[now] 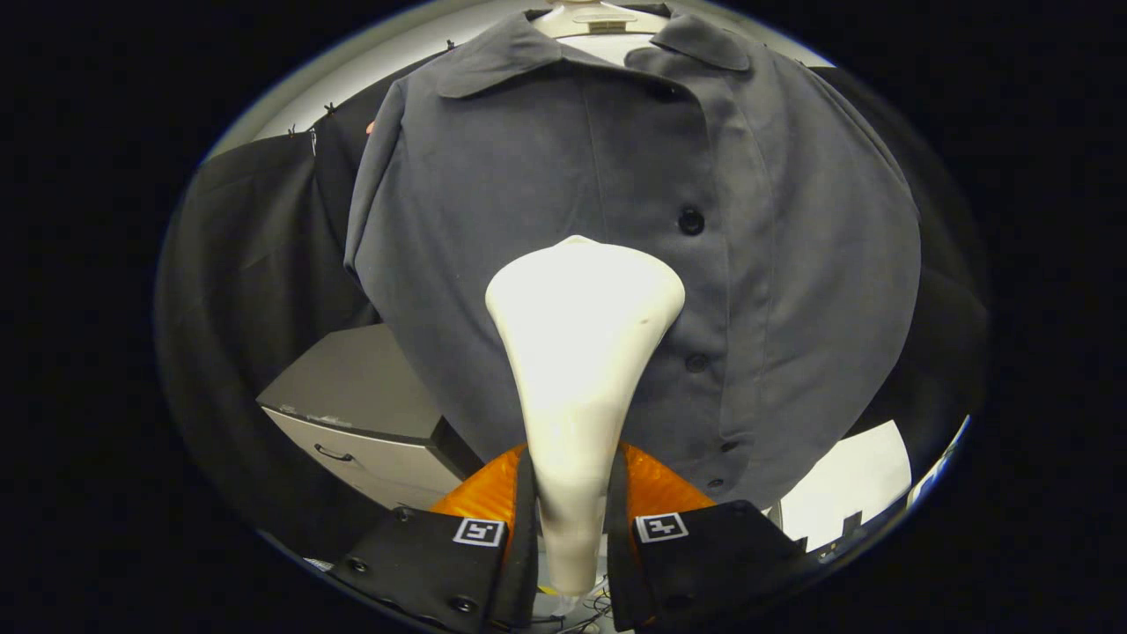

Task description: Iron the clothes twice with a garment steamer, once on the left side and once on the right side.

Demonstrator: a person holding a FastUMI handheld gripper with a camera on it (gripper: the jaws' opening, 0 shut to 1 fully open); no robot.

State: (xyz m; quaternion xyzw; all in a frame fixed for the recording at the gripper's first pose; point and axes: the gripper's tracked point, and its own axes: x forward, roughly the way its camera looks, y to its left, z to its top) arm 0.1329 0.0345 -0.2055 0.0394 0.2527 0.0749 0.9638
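Steamer on shirt front — my view.
I see the gripper (572,528) clamped on the steamer (577,352) handle — head against grey shirt (616,176), beside the buttons.

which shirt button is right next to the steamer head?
The second visible button, just beside the steamer held in the tongs. The others sit higher or lower.

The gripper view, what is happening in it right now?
A handheld gripper is shut on the handle of a white garment steamer, both fingers pressing its sides. The steamer's wide head points at the front of a grey buttoned shirt hanging just beyond the fingers, close to the line of buttons. Whether the head touches the cloth cannot be told. A grey drawer cabinet stands lower down, beside the shirt.
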